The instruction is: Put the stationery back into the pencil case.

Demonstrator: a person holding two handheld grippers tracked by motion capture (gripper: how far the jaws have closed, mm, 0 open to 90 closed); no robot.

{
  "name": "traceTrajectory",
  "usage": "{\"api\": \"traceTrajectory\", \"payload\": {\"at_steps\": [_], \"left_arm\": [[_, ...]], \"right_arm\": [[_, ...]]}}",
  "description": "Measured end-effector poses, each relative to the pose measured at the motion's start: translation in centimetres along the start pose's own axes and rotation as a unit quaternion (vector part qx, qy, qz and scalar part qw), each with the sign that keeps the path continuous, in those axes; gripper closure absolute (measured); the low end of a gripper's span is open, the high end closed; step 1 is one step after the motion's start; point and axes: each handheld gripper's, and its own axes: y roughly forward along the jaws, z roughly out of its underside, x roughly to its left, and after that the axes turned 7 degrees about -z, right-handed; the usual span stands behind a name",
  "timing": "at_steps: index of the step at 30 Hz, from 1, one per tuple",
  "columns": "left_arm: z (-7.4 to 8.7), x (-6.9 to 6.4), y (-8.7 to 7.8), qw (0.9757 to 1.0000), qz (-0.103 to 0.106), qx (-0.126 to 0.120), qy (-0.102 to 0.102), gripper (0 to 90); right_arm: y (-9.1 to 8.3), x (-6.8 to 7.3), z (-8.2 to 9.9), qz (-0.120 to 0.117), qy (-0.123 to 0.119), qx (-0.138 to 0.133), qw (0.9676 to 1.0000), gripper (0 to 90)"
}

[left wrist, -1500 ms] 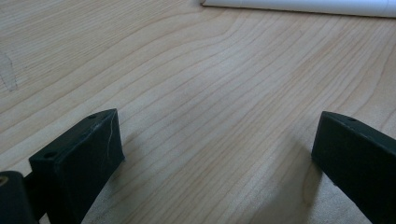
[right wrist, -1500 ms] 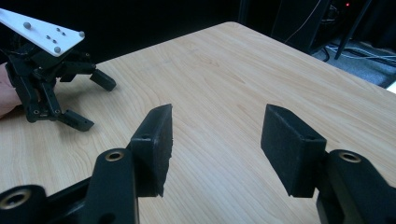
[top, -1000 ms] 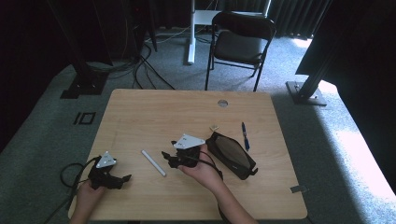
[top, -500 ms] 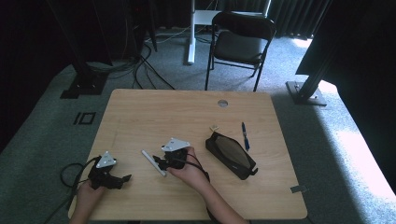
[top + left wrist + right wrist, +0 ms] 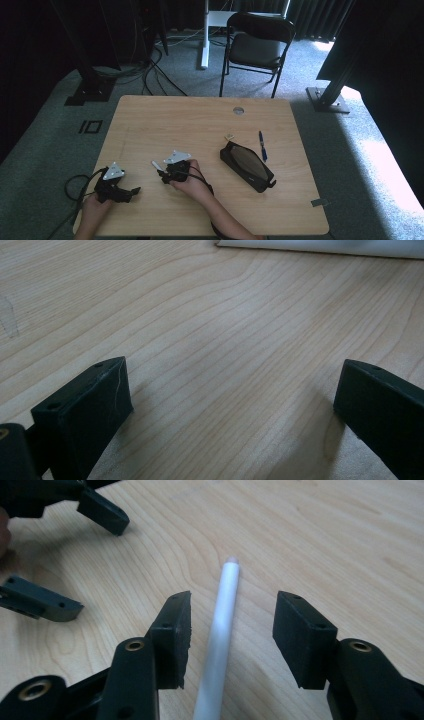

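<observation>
Black pouch [image 5: 247, 167], blue pen [image 5: 261, 145], chair [image 5: 258, 46]

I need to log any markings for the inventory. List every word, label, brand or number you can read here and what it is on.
None can be read.
White stick: plain, no print.
Black case: no label visible.
Pen: too small to tell.
Small tag by the case: too small to read.
Right gripper and left gripper: fingers bare, no lettering.
Table: wood grain, no text.

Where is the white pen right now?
The white pen lies on the table, near its front left, between the right gripper's open jaws, untouched.
</observation>
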Motion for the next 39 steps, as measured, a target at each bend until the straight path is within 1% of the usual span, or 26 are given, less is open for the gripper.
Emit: {"api": "traceTrajectory", "payload": {"at_steps": [3, 8, 11, 13, 18, 20, 23, 27, 30, 33, 35, 37, 39], "left_arm": [[0.0, 0.0, 0.0, 1.0000, 0.000, 0.000, 0.000, 2.2], [0.0, 0.0, 0.0, 1.0000, 0.000, 0.000, 0.000, 2.2], [0.0, 0.0, 0.0, 1.0000, 0.000, 0.000, 0.000, 2.2], [0.0, 0.0, 0.0, 1.0000, 0.000, 0.000, 0.000, 2.2], [0.0, 0.0, 0.0, 1.0000, 0.000, 0.000, 0.001, 2.2], [0.0, 0.0, 0.0, 1.0000, 0.000, 0.000, 0.001, 2.2], [0.0, 0.0, 0.0, 1.0000, 0.000, 0.000, 0.001, 2.2], [0.0, 0.0, 0.0, 1.0000, 0.000, 0.000, 0.001, 2.1], [0.0, 0.0, 0.0, 1.0000, 0.000, 0.000, 0.001, 2.2], [0.0, 0.0, 0.0, 1.0000, 0.000, 0.000, 0.001, 2.2], [0.0, 0.0, 0.0, 1.0000, 0.000, 0.000, 0.001, 2.2], [0.0, 0.0, 0.0, 1.0000, 0.000, 0.000, 0.001, 2.2], [0.0, 0.0, 0.0, 1.0000, 0.000, 0.000, 0.001, 2.2]], "right_arm": [[0.6, -0.1, 0.1, 0.005, -0.002, 0.005, 1.0000, 50.9], [1.5, -0.2, 0.6, 0.004, 0.002, 0.019, 0.9998, 54.0], [1.6, -0.2, 0.5, 0.008, 0.004, 0.018, 0.9998, 57.0], [1.7, -0.2, 0.5, 0.009, 0.008, 0.027, 0.9996, 58.3], [1.9, -0.1, 0.5, 0.009, 0.006, 0.042, 0.9991, 60.0], [1.9, -0.1, 0.5, 0.012, 0.005, 0.043, 0.9990, 61.0], [1.9, 0.0, 0.5, 0.019, -0.006, 0.047, 0.9987, 63.7], [1.9, -0.1, 0.3, 0.015, -0.011, 0.054, 0.9984, 71.4], [1.8, -0.2, 0.2, 0.014, -0.009, 0.060, 0.9981, 77.9], [1.8, -0.6, 0.0, 0.004, 0.003, 0.062, 0.9980, 78.2], [1.8, -0.6, -0.1, 0.002, 0.005, 0.064, 0.9979, 78.7], [1.7, -0.8, -0.1, -0.001, 0.015, 0.065, 0.9978, 78.7], [1.5, -1.0, -0.1, -0.003, 0.019, 0.061, 0.9979, 78.7]]}}
